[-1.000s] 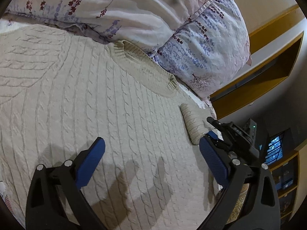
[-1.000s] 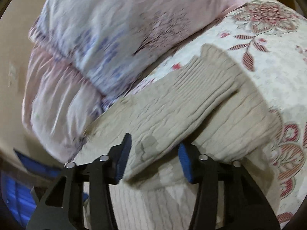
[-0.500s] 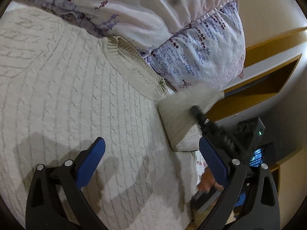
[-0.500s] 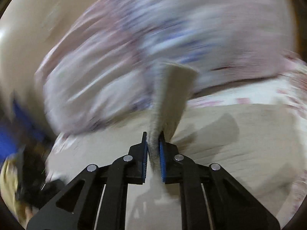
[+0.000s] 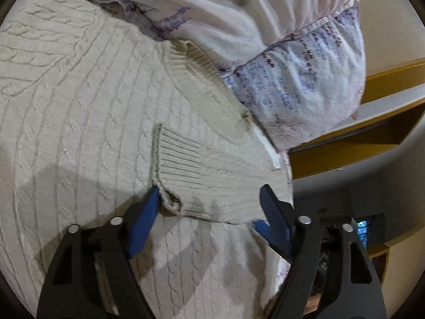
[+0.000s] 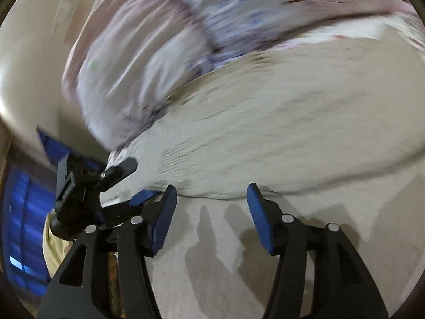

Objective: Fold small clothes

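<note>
A cream cable-knit sweater (image 5: 79,106) lies spread flat on the bed. One sleeve (image 5: 225,178) is folded across its body, with the ribbed cuff (image 5: 175,156) pointing inward. My left gripper (image 5: 209,207) straddles this sleeve and its jaws are closing. The blue pads stand at the sleeve's two edges without squeezing it. In the right wrist view the sweater (image 6: 292,133) is blurred. My right gripper (image 6: 211,212) hovers over it, jaws opening, with nothing between them. The left gripper (image 6: 130,183) shows there at the left.
Floral pillows (image 5: 292,79) are piled against the sweater's collar at the back and also show blurred as pillows (image 6: 146,66). A wooden headboard shelf (image 5: 372,138) runs along the right. The bed edge drops off beside the left gripper's right finger.
The right gripper shut on the sleeve, swung it over the sweater's body and let go. The sleeve now lies folded inward. The left jaws have narrowed around it.
</note>
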Tool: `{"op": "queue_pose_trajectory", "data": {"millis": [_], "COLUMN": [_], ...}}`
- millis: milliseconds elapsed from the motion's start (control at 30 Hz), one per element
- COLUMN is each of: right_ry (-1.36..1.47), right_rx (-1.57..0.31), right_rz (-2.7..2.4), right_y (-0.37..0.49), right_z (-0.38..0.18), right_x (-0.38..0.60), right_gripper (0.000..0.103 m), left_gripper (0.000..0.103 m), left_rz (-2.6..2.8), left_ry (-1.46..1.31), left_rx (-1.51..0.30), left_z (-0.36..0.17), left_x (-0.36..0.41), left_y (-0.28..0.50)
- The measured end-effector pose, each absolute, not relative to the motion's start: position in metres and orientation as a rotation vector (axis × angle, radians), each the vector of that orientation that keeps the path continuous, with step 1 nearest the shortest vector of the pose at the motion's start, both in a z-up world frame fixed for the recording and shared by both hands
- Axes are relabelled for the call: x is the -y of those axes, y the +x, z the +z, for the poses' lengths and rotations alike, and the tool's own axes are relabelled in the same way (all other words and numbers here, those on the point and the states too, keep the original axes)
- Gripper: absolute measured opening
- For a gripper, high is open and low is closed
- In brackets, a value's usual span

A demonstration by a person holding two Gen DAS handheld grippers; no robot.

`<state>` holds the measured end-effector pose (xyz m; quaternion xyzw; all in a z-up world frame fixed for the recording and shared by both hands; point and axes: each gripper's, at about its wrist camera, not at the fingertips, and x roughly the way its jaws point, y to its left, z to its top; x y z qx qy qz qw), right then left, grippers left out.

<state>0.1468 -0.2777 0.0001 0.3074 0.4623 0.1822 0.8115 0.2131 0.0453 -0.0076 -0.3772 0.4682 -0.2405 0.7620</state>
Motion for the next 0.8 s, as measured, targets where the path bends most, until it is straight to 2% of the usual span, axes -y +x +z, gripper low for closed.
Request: {"op": "queue_pose_trajectory", "data": {"millis": [100, 167, 233, 400, 500, 600, 633, 733, 800], "right_ry": [0.790, 0.854, 0.934, 0.975, 0.963, 0.949, 0.941, 0.883, 0.849], "right_rx": [-0.967, -0.909, -0.854, -0.760, -0.741, -0.746, -0.747, -0.754, -0.743], "right_rz": [0.266, 0.170, 0.109, -0.003, -0.025, -0.039, -0.046, -0.096, -0.127], "right_y": [0.136, 0.129, 0.124, 0.128, 0.127, 0.129, 0.130, 0.132, 0.128], "right_z": [-0.010, -0.015, -0.018, -0.018, -0.016, -0.020, -0.021, -0.023, -0.023], "right_x": [0.315, 0.337, 0.356, 0.381, 0.382, 0.381, 0.381, 0.377, 0.376], "right_gripper": [0.057, 0.057, 0.057, 0.056, 0.053, 0.046, 0.041, 0.009, 0.008], "left_gripper": [0.051, 0.026, 0.009, 0.007, 0.007, 0.008, 0.008, 0.008, 0.009], "left_rz": [-0.511, -0.521, -0.535, -0.522, -0.450, -0.382, -0.374, -0.343, -0.325], "left_ry": [-0.848, -0.864, -0.824, -0.717, -0.625, -0.591, -0.600, -0.576, -0.550], "left_rx": [-1.038, -1.059, -1.074, -0.992, -0.880, -0.891, -0.912, -0.960, -0.963], "left_z": [-0.014, -0.020, -0.024, -0.001, 0.023, 0.020, 0.014, -0.002, -0.006], "left_x": [-0.043, -0.038, -0.030, -0.033, -0.051, -0.070, -0.073, -0.076, -0.074], "left_y": [0.218, 0.223, 0.232, 0.243, 0.241, 0.242, 0.243, 0.242, 0.242]}}
